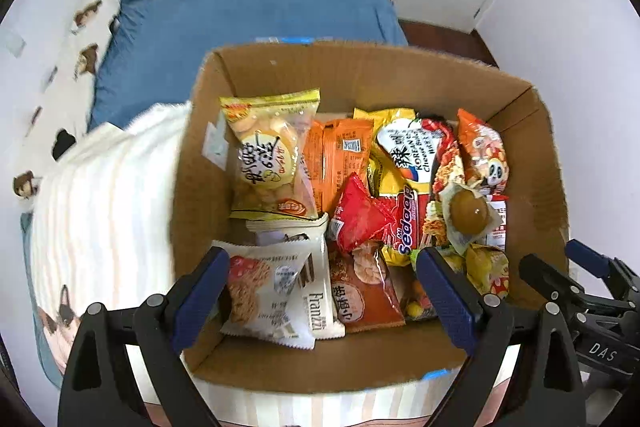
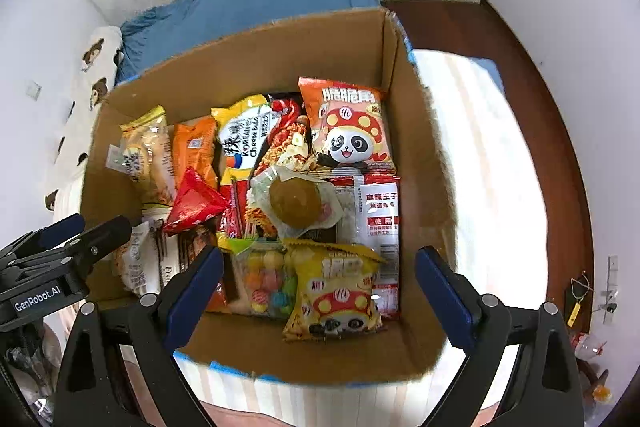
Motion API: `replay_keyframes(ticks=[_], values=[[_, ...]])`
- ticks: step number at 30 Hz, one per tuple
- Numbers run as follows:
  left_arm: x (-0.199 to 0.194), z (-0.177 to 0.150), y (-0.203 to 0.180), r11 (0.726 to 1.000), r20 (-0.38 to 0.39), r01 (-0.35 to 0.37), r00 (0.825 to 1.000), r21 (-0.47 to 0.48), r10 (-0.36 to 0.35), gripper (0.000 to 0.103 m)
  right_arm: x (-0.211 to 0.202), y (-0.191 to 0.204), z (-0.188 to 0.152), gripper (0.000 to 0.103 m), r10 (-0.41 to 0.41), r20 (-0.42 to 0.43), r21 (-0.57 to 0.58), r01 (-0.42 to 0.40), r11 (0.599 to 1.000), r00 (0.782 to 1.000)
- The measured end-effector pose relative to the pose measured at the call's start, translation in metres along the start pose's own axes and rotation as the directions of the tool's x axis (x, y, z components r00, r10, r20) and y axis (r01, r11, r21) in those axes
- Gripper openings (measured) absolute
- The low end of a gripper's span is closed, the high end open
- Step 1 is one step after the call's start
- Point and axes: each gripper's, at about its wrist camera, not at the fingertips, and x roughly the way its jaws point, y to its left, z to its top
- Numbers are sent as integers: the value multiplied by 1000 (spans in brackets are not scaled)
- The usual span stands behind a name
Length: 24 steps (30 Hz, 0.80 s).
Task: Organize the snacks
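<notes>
Both sets of jaws spread, empty: left gripper [image 1: 322, 301], right gripper [image 2: 318, 297]. Snacks sit in the cardboard box [image 2: 404, 99] on the bed. Choose one packet, descend straight, pinch its edge.

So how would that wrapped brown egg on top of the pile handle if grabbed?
The egg is round, so it would probably roll off the packets. Its loose clear wrap looks slippery and floppy. Likely firm, but hard squeezing might crush it.
</notes>
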Motion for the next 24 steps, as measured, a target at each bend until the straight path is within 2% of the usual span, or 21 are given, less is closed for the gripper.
replay_keyframes(ticks=[4,9,18,24], values=[[-26,-23,-4,999,94,-39,995,9,38,96,-35,4,-24,99,-8,97,-22,11,1000,995],[-64,-63,-3,998,195,-63,979,2,61,96,-70,6,-59,99,-1,174,-29,6,1000,985],[-123,-124,-9,998,301,-68,952,8,62,96,-135,11,-122,99,32,282,-49,-19,999,959],[-163,-163,-12,997,355,-70,933,14,60,96,-183,11,-167,102,49,358,-53,-32,998,933]])
